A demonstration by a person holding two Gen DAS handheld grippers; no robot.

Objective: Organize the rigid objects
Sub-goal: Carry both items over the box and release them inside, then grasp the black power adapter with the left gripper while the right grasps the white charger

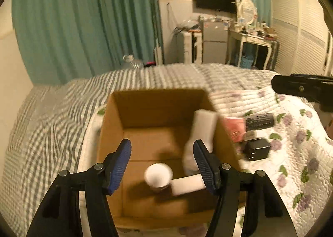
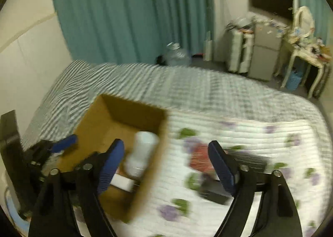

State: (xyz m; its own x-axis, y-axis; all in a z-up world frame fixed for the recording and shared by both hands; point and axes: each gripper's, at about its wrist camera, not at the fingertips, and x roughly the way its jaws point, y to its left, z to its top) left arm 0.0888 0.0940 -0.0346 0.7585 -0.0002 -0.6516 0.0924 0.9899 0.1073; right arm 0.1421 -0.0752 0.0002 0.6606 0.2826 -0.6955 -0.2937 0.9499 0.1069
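We hold the left gripper point(image 1: 162, 164) wide open and empty above the box point(image 1: 145, 112), which sits on the bed point(image 1: 62, 112); the right gripper point(image 2: 166, 166) is also spread wide with nothing in it, hanging over the quilt point(image 2: 239, 133) just right of the box. Inside the box we count three white things: a tall bottle point(image 1: 203, 131) leaning on the right wall, a round-capped jar point(image 1: 158, 175) near the front, and a flat stick point(image 1: 187, 184) touching it. Outside, to the right, three remain: a pink packet point(image 1: 235, 130), a black tube point(image 1: 260, 121) beside it, and a black charger point(image 1: 257, 149) nearer us. We judge the main risk is the soft quilt: a gripper pressing down could sink, letting the flat packet slip from the pads. The right view is blurred, so aim may be off, and a swing left could knock the box wall.
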